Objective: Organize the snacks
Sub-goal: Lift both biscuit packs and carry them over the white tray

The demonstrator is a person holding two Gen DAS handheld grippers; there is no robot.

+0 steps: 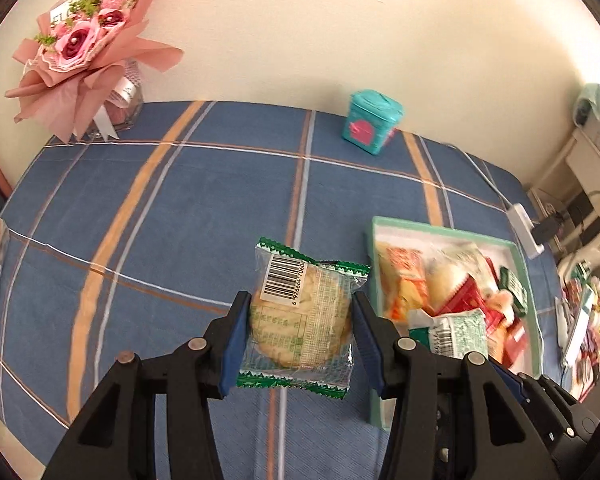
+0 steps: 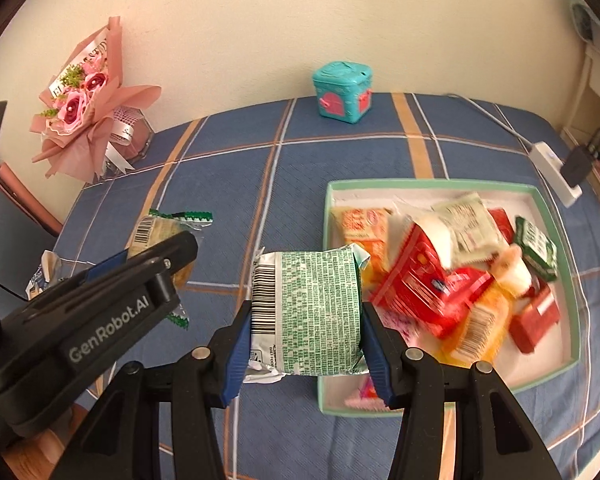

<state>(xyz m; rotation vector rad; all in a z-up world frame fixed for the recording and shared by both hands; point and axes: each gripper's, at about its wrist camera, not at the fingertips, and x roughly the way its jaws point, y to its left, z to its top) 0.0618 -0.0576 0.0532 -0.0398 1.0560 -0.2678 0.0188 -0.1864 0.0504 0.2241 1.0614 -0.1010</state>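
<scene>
- Snacks: your left gripper (image 1: 300,322) has its jaws closed on a clear green-edged round biscuit packet (image 1: 300,312); your right gripper (image 2: 306,320) clamps a green-printed white wrapped packet (image 2: 310,312).
- Both are held above the blue plaid-clothed counter (image 1: 160,220), beside the mint-rimmed white cardboard tray (image 2: 556,216) heaped with packets.
- A teal tin (image 2: 342,90) and pink paper bouquet (image 1: 88,52) stand well apart.
</scene>
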